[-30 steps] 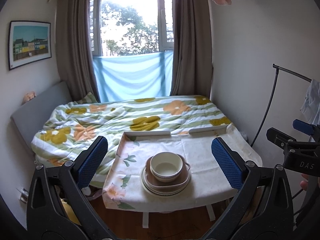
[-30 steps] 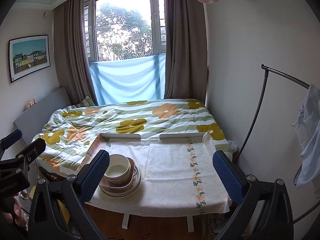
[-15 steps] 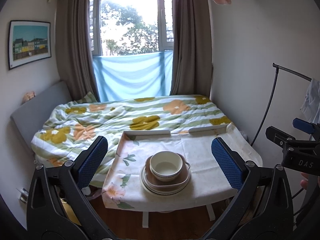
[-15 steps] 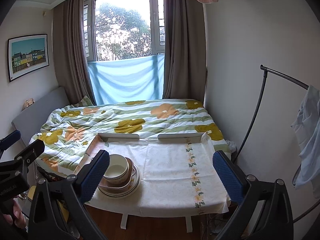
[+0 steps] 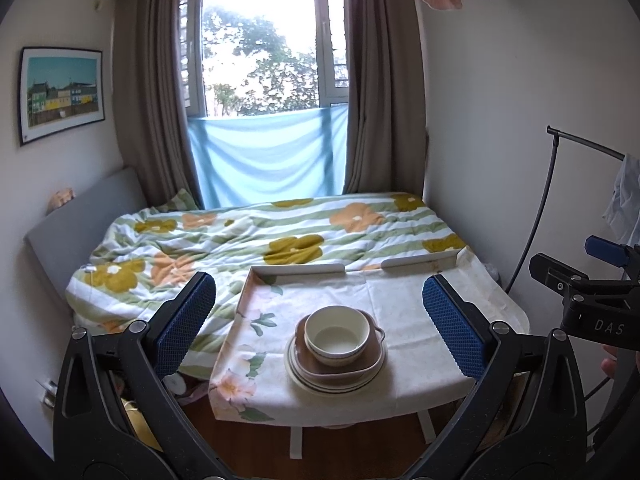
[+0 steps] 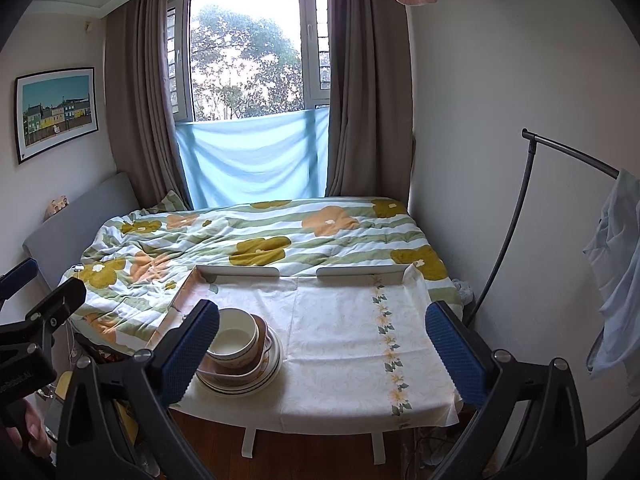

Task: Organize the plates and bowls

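Both grippers are hanging wide open, empty, well back from the table (image 5: 400, 288). Dish stack (image 5: 335, 354) is sitting on the tablecloth near the front edge: cream bowl (image 5: 335, 332) on a brown dish (image 5: 370, 364) on striped plates (image 5: 320, 385). Left gripper (image 5: 318, 328) is looking straight at it, dead centre between my pads. Right gripper (image 6: 322, 354) is seeing the stack off behind its left pad (image 6: 188, 350). Judging left nearer in line: straight forward and down onto the bowl rim.
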### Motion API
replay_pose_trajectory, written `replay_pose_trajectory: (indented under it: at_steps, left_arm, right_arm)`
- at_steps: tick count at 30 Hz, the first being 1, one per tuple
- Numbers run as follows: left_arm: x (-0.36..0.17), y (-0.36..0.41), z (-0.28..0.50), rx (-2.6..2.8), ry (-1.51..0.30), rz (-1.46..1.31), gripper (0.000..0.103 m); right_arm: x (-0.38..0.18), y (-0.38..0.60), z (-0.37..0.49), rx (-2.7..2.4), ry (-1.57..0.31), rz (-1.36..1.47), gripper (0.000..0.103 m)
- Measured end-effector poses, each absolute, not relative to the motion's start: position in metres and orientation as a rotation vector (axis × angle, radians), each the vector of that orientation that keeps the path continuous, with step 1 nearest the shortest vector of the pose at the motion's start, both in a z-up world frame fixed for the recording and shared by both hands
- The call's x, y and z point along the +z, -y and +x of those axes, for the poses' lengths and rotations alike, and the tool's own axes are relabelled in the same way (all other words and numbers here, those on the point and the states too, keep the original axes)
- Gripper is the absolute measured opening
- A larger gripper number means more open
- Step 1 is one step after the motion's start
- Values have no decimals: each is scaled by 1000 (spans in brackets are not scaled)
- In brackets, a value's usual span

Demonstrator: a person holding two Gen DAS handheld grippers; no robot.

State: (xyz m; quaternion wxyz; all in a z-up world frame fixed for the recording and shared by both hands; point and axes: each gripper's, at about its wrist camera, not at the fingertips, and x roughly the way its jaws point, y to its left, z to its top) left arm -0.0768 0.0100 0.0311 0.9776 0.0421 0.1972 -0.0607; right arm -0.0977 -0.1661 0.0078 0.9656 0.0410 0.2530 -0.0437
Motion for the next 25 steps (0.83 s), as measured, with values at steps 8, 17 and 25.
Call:
replay_pose_trajectory:
  at_steps: [8,17,25]
  left_arm:
    - [31,-11,-76,-103,-393,99,103]
    - [29,-16,-75,-62,-370,94,103]
    - [30,-21,-70,-60,-348,90,103]
  right_arm:
    - [7,164,-96,-87,-515,80,103]
    - [6,161,-93,-88,-523,76,103]
    - [6,161,-92,-87,-527,76,103]
